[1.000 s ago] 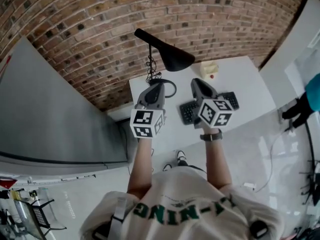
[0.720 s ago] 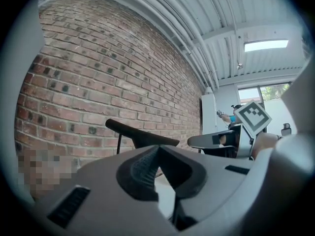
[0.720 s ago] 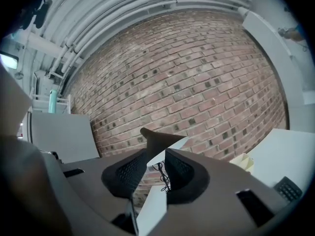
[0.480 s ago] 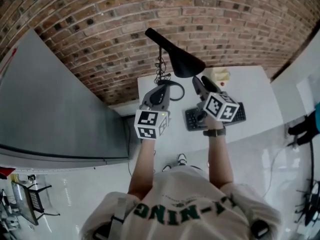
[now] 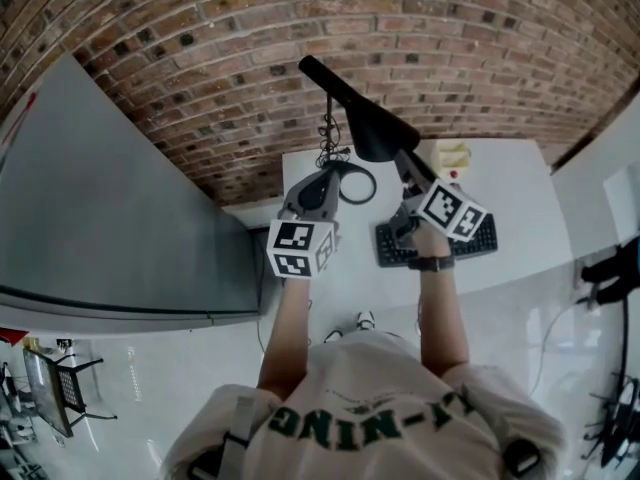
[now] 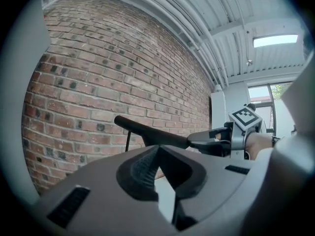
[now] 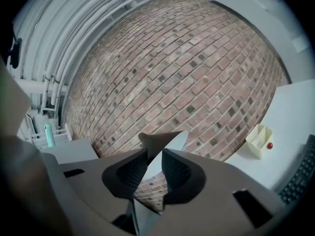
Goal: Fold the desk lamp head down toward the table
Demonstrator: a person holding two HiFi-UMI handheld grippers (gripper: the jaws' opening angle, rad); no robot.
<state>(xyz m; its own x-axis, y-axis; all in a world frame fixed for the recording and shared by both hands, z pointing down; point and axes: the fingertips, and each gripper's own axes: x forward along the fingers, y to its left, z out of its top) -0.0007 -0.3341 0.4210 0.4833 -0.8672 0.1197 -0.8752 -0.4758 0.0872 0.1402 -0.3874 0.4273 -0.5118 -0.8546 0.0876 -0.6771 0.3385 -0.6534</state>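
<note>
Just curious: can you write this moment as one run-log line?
right gripper: jaws just closed onto lamp head edge | left gripper: shut, empty | lamp head raised

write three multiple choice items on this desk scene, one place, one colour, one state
1. Where does the keyboard lie?
A on the white table
B on the floor
C on a shelf

2. What colour is the small bin near the brick wall?
A blue
B pale yellow
C black

3. How does the lamp head stand?
A folded flat onto the table
B lying on the floor
C raised above the table

Answers:
1 A, it rests on the tabletop.
2 B, its walls show pale yellow.
3 C, it slants up clear of the table.
</note>
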